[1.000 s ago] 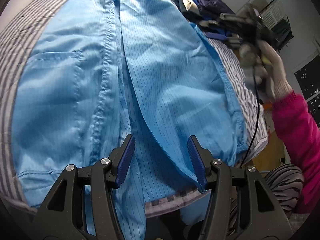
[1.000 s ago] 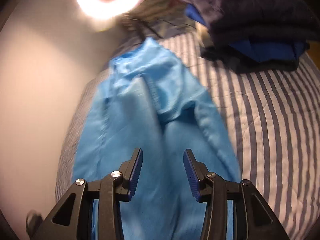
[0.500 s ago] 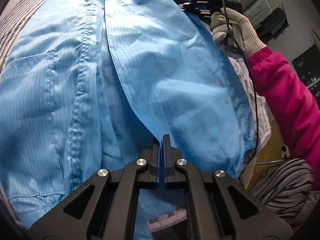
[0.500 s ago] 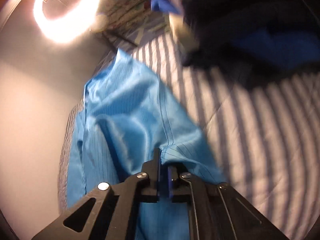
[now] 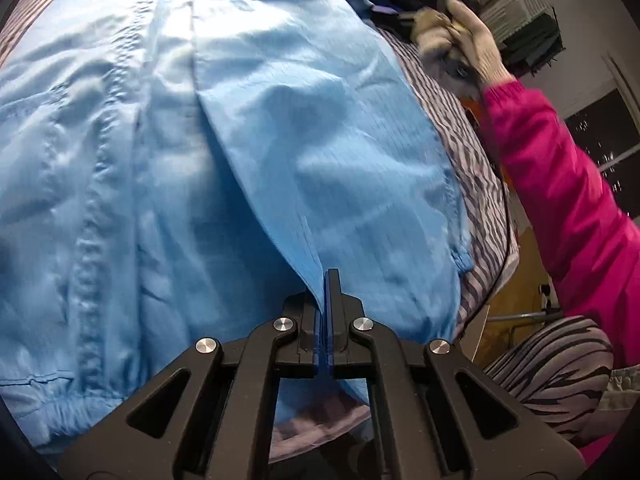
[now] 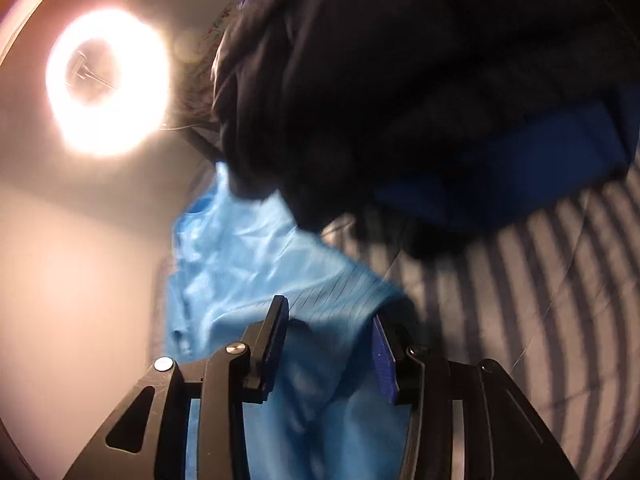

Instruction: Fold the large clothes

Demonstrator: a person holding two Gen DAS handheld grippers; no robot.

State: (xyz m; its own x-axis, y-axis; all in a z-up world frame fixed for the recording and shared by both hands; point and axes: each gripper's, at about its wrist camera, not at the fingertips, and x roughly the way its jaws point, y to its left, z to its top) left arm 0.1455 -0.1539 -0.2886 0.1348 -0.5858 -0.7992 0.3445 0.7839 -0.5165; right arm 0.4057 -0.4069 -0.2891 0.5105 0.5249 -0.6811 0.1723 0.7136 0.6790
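Left wrist view: the left gripper (image 5: 325,280) has its two blue-padded fingers pressed together on the front edge of a light blue pinstriped work coat (image 5: 312,152), pinching the fabric where the right-hand front panel's edge runs down to the tips. The coat lies spread face up across a grey-and-white striped bed cover (image 5: 472,184), filling most of the bed from the near edge to the far end; its stitched placket runs along the left half, and a gathered cuff (image 5: 460,260) sits near the bed's right edge. At the far right corner of the bed, a hand in a pale knit glove (image 5: 476,44) with a bright pink sleeve (image 5: 560,184) grips the other tool, which is blurred. Zebra-patterned trousers (image 5: 560,368) show beside the bed's near right corner

Right wrist view: the right gripper (image 6: 330,340) has just been opening, and its fingers now stand apart at a middling width, with a fold of the blue coat (image 6: 248,264) lying between and under them; the pads do not clamp it. The coat runs away toward the bed's far left edge by a plain wall. A pile of dark navy and royal blue clothes (image 6: 420,92) sits on the striped cover (image 6: 540,300) just beyond the coat, and a ring light (image 6: 108,80) glares at the upper left
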